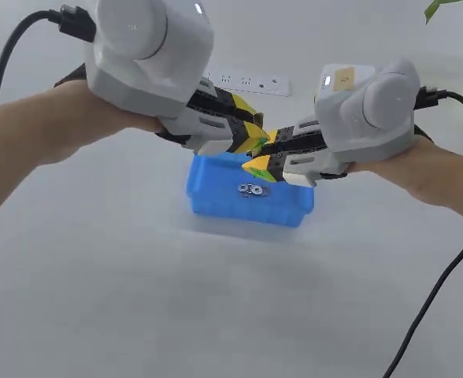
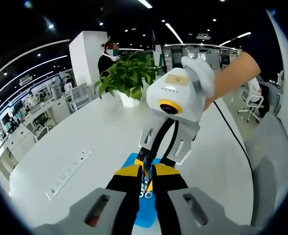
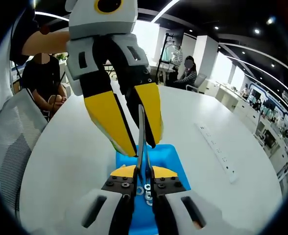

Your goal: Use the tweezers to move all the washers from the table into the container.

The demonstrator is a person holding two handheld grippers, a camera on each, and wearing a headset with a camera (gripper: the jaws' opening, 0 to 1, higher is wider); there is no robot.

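Observation:
A blue container sits mid-table with several washers inside. Both grippers meet tip to tip just above it. My left gripper comes in from the left and my right gripper from the right. In the right gripper view, thin metal tweezers rise from my shut right gripper and pass between the yellow fingertips of the left gripper, above the container and washers. In the left gripper view the tweezers lie in my left gripper, facing the right gripper.
A white power strip lies on the table beyond the container. A potted plant stands at the table's far side. Black cables trail from both grippers. People sit by the table's edge.

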